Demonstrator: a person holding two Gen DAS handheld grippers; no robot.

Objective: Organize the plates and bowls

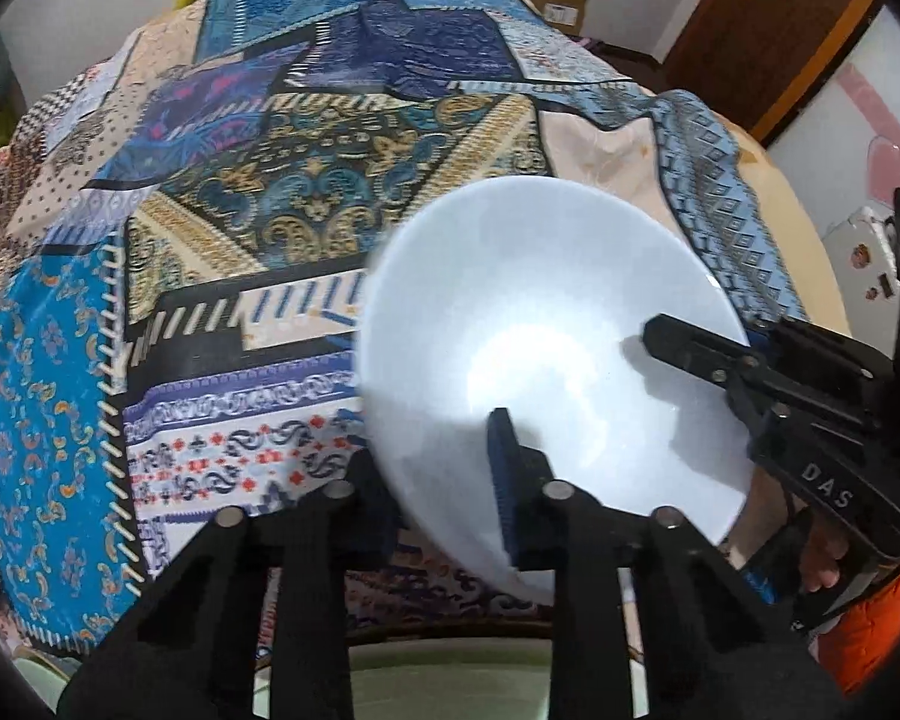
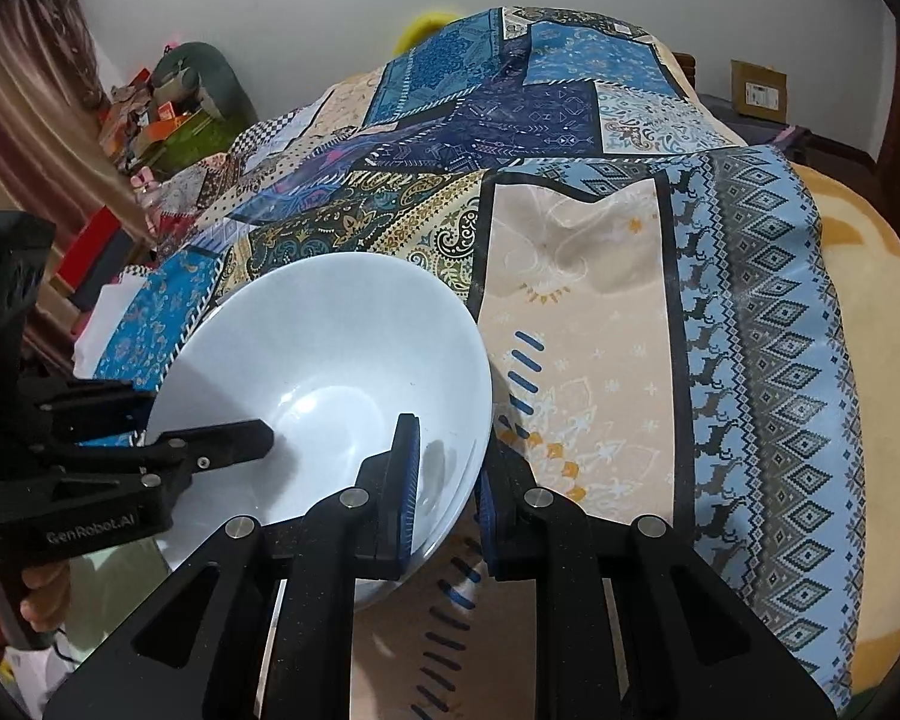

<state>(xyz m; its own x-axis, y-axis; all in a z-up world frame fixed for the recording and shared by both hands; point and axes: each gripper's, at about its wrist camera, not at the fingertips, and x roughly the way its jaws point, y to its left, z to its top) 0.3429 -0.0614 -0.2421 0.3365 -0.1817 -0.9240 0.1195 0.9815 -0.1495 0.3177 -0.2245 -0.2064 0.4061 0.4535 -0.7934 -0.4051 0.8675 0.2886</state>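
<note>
Both grippers hold one white bowl over the near part of a patchwork cloth. In the left wrist view my left gripper straddles the bowl's near rim: its blue-padded finger lies inside and the other finger sits outside, partly hidden by the wall. The right gripper bites the rim from the right, held by a hand in an orange sleeve. In the right wrist view the bowl tilts to the left. My right gripper is shut on its right rim, and the left gripper clamps its left rim.
The patchwork cloth covers a rounded table; its right edge shows bare orange-beige. Something pale green lies below the near edge. A cardboard box stands at the back wall, and boxes and clutter fill the far left.
</note>
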